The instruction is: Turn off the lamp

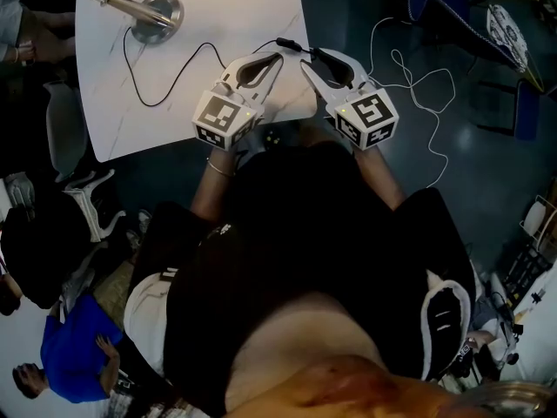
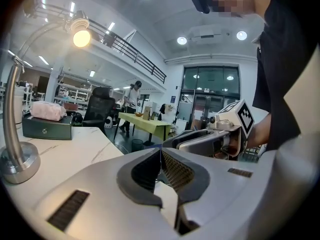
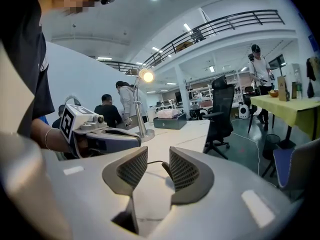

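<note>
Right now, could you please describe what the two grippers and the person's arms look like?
Both the left gripper and the right gripper have light grey curved shells with dark ribbed pads inside. Each carries a white cube printed with black square markers. The person wears a black short-sleeved top and a thin bracelet on the left wrist.

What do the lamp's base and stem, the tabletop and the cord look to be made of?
Lamp base and stem: probably brushed metal, silvery with soft highlights. Tabletop: white with grey veins, either marble or a marble-look laminate; the look leaves it open. Cord: thin, black and limp, likely plastic-sheathed wire.
</note>
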Available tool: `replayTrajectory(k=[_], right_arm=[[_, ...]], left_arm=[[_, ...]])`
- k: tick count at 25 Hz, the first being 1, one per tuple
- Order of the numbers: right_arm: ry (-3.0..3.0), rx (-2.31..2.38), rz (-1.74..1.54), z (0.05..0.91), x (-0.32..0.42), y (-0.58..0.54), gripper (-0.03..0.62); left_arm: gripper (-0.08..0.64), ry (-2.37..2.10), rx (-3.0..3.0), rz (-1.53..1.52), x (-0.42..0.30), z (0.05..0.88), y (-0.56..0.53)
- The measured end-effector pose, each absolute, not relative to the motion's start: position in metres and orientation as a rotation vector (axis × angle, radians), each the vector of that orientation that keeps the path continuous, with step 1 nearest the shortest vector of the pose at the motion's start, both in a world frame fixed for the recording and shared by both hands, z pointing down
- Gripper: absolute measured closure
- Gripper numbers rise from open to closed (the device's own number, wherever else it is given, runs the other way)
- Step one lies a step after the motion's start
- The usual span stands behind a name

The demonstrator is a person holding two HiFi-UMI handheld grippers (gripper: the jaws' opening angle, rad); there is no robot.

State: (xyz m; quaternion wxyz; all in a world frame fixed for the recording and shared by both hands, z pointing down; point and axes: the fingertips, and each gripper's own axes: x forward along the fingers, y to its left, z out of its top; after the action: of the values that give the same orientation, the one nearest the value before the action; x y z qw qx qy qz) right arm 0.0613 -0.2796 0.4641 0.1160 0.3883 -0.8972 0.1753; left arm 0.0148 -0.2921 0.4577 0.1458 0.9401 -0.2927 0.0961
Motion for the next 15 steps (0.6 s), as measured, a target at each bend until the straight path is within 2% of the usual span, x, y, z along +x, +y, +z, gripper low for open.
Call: replayTrajectory(k=[15], right_arm=[[-2.58,1.027,0.5,0.488,0.056,-0.293,0.466]], left_arm=[[0.552,-0.828,2.697,0.294,0.022,0.471,-0.303]])
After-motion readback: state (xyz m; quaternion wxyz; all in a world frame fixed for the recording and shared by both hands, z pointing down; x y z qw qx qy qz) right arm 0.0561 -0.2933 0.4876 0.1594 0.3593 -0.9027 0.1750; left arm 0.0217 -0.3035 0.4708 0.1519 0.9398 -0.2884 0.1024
